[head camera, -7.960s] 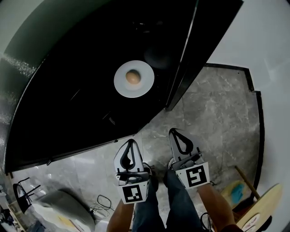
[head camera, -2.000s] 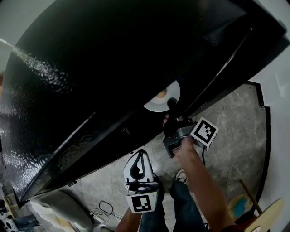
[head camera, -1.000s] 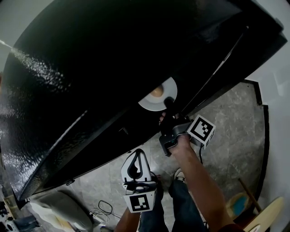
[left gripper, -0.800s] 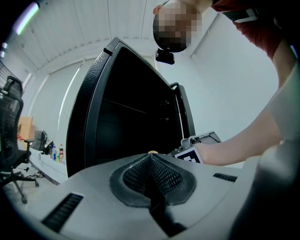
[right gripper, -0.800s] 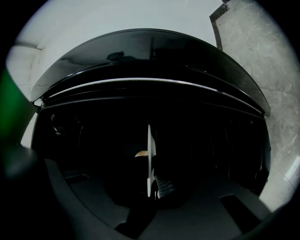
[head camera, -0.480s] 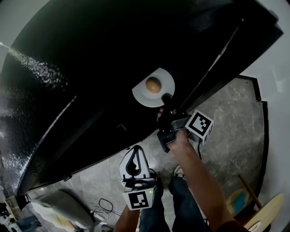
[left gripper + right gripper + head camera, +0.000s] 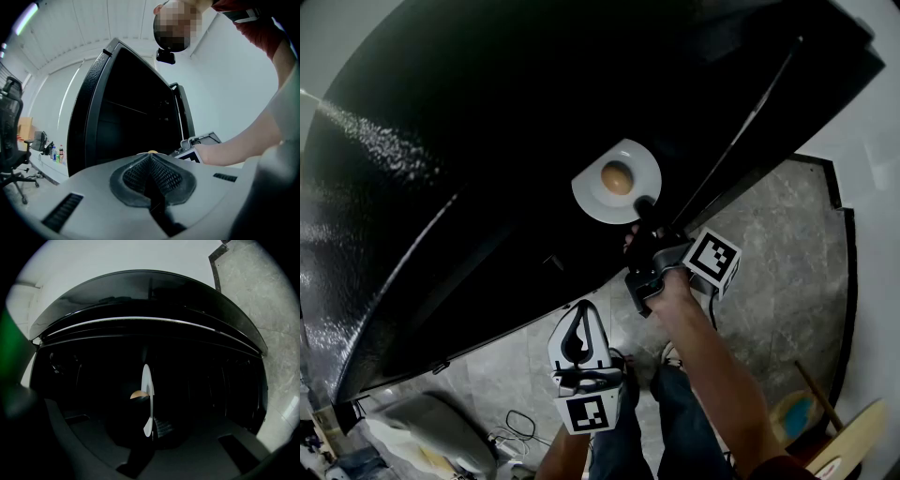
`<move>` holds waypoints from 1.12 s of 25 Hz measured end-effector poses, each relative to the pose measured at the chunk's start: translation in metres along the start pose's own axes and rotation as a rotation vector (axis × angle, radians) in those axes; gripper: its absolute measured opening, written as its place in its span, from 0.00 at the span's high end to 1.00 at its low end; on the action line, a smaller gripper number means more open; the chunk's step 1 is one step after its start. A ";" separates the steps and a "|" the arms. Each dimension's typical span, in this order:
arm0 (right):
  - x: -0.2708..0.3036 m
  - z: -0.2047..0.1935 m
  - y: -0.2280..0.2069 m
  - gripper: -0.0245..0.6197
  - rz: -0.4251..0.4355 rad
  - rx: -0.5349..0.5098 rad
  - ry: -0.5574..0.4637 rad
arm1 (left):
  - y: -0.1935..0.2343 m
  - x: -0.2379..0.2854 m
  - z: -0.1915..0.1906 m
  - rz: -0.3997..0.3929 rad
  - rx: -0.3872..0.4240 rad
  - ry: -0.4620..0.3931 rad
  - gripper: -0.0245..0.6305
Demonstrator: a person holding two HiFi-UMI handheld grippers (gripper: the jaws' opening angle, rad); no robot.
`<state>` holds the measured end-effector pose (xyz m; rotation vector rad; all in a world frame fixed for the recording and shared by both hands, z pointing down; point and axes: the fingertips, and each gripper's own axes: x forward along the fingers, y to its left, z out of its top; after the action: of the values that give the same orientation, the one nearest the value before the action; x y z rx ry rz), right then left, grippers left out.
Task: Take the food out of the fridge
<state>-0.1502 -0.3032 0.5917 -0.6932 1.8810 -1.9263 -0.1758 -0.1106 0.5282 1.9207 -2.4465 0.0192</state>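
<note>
The fridge [image 7: 487,112] interior reads pure black, whatever carries the plate [image 7: 592,192] impossible to make out. The right gripper [image 7: 644,206], jaws just closing on the near rim, covers it. Edge-on, the plate hides half the food [image 7: 137,394]. Far-off bottles [image 7: 56,153]: too small to tell.

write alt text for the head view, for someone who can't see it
From above, the right hand-held gripper reaches into a dark open fridge, its jaws just closing on the rim of a white plate holding a round brown piece of food. The left hand-held gripper hangs shut and empty above the grey floor.
</note>
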 end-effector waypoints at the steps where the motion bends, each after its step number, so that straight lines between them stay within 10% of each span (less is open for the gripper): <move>1: 0.000 0.000 0.000 0.91 0.000 -0.001 0.001 | 0.000 0.000 0.000 0.001 0.000 0.000 0.94; 28: -0.039 -0.009 0.021 0.92 -0.050 -0.012 0.029 | -0.015 -0.017 0.009 -0.004 0.010 -0.026 0.94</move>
<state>-0.1254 -0.2747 0.5673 -0.7260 1.9116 -1.9675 -0.1576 -0.0977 0.5188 1.9417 -2.4637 0.0059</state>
